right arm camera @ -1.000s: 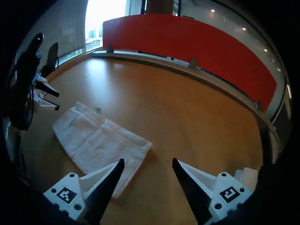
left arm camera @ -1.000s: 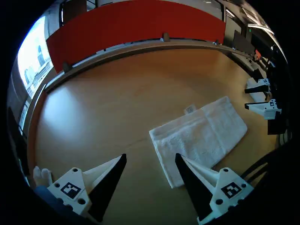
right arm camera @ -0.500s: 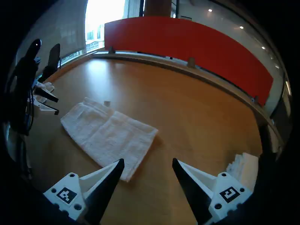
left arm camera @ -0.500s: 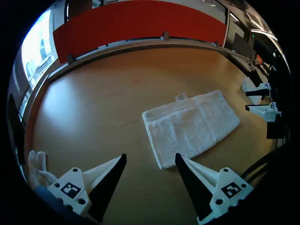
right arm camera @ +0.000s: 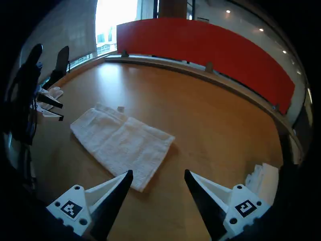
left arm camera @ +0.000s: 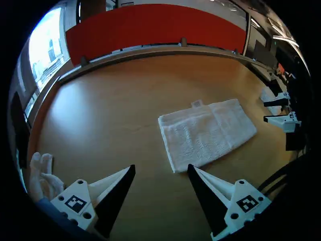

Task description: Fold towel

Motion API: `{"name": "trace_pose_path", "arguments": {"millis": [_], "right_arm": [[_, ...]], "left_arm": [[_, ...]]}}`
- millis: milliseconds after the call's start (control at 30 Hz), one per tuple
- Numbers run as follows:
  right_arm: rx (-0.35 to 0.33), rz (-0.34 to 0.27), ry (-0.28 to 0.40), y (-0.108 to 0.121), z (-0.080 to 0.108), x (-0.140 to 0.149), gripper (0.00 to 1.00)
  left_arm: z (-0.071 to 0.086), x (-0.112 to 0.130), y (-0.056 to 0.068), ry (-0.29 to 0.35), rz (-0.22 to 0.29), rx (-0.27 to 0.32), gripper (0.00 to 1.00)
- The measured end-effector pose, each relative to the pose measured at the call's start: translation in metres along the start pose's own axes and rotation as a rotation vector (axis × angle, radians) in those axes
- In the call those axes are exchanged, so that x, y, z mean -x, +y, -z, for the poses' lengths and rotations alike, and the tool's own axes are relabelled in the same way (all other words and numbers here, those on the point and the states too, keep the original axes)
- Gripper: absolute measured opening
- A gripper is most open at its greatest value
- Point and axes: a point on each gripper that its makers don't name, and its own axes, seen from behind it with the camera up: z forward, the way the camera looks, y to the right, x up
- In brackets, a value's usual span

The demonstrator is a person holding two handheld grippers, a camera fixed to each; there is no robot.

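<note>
A white towel (left arm camera: 206,132), folded into a flat rectangle with a small tag at its far edge, lies on the wooden table (left arm camera: 120,104). My left gripper (left arm camera: 160,176) is open and empty, hovering just short of the towel's near corner. Across the towel, at the right edge of the left gripper view, the right gripper (left arm camera: 281,110) also stands open. In the right gripper view the same towel (right arm camera: 122,142) lies ahead and to the left, and my right gripper (right arm camera: 157,180) is open, close to its near end. The left gripper (right arm camera: 50,108) is at the far left.
A red partition (left arm camera: 156,28) runs along the table's far edge. A crumpled white cloth (left arm camera: 40,176) lies at the lower left of the left gripper view. A stack of white towels (right arm camera: 265,180) sits at the right in the right gripper view. Dark chairs (right arm camera: 62,60) stand by the window.
Both grippers have drawn back from the towel. The left gripper's right finger, which overlapped the towel's corner, now stands apart from it. The towel lies still.
</note>
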Motion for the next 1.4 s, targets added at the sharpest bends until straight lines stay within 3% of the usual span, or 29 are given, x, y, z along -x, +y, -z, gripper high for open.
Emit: {"name": "trace_pose_path", "arguments": {"millis": [300, 800, 1100, 1400], "right_arm": [[-0.059, 0.052, -0.004, -0.015, -0.005, -0.002, 1.0], [-0.099, 0.117, -0.042, -0.023, -0.014, 0.007, 1.0], [-0.126, 0.15, -0.082, -0.03, -0.019, 0.02, 0.99], [-0.149, 0.171, -0.119, -0.034, -0.019, 0.033, 0.9]], "left_arm": [[0.015, 0.013, -0.009, 0.018, 0.044, -0.032, 0.96], [0.037, 0.035, -0.023, 0.049, 0.112, -0.073, 0.96], [0.046, 0.044, -0.029, 0.071, 0.104, -0.089, 0.96], [0.052, 0.053, -0.035, 0.079, 0.12, -0.097, 0.96]]}}
